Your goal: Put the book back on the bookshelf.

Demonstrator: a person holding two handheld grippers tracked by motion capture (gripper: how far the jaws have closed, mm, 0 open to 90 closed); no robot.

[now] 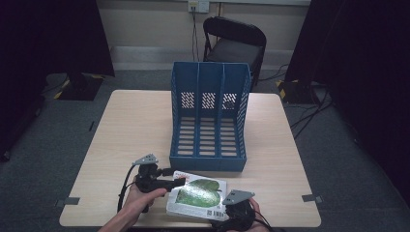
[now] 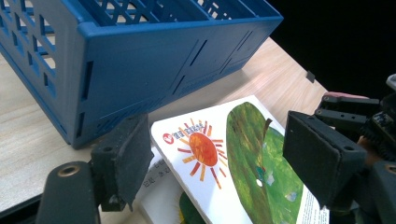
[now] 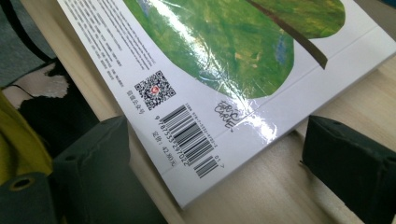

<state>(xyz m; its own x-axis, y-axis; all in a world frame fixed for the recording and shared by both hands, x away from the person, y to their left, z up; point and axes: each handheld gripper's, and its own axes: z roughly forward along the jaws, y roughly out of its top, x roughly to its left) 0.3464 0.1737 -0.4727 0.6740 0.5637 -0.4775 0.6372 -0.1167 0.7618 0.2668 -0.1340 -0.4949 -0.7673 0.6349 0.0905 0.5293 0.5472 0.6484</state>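
A white picture book [image 1: 198,193] with a green leaf and an orange sun on its cover lies near the table's front edge, just in front of a blue three-slot file rack [image 1: 209,116]. My left gripper [image 1: 175,182] is at the book's left end, open, its jaws either side of the sun corner [image 2: 201,149]. A second white book [image 2: 163,196] lies beneath. My right gripper [image 1: 232,207] is at the book's near right corner, open, jaws straddling the barcode corner [image 3: 191,135]. Neither gripper clamps the book.
The rack [image 2: 140,60] stands open towards me, its slots bare. The wooden table [image 1: 135,125] has free room left and right of the rack. A dark folding chair [image 1: 234,41] stands beyond the far edge. The other gripper [image 2: 364,116] sits across the book.
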